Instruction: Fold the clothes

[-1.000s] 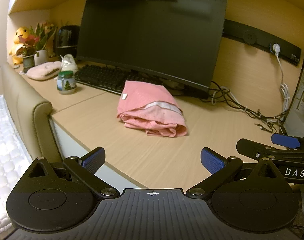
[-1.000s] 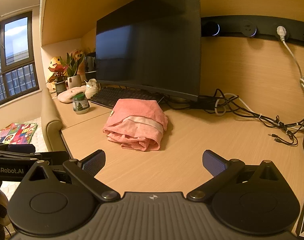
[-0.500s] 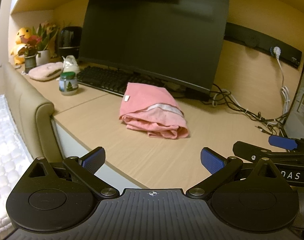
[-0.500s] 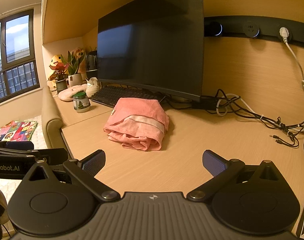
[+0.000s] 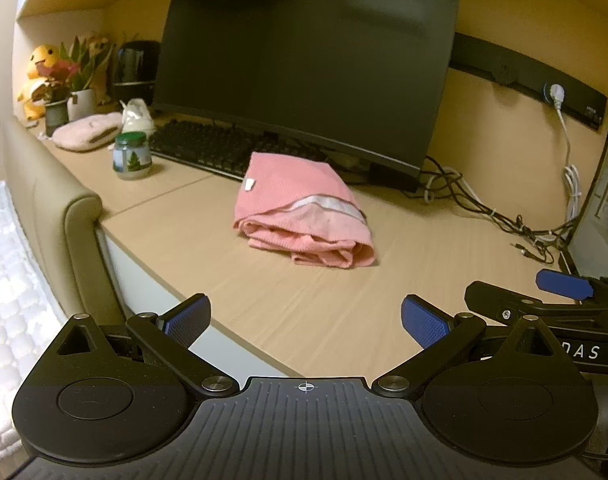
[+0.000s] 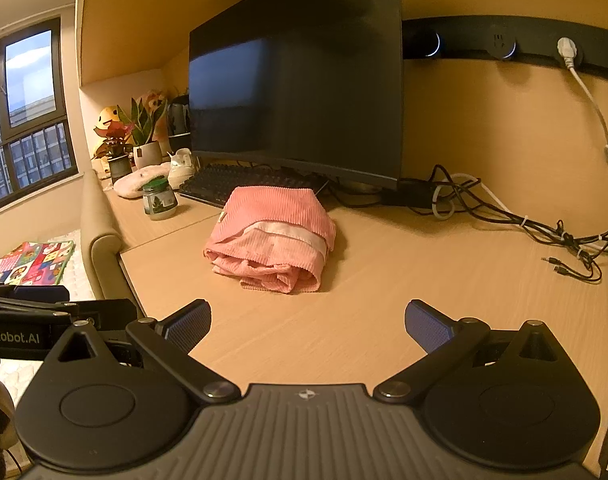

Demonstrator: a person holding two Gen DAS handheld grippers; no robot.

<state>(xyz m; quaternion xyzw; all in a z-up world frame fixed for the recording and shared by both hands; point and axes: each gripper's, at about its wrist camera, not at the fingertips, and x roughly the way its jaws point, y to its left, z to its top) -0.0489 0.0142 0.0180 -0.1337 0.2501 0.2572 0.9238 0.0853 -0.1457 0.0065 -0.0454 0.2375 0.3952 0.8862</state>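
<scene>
I am in a bedroom with a home desk corner: my worktop (image 5: 312, 308) carries a big monitor (image 5: 304, 56), keyboard (image 5: 211, 148), potted plants (image 6: 143, 136) and plush toys (image 5: 39, 76), and a padded bed (image 5: 7, 280) with a patchwork quilt (image 6: 27, 262) sits just beside it.

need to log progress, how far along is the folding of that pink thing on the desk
Done, by the look of it: the pink garment lies in a compact folded bundle on the desk, in front of the monitor. In hand: nothing; the left gripper and right gripper are both open, empty and short of it. Left: perhaps tidying the loose front layers; no other clothes show.
</scene>
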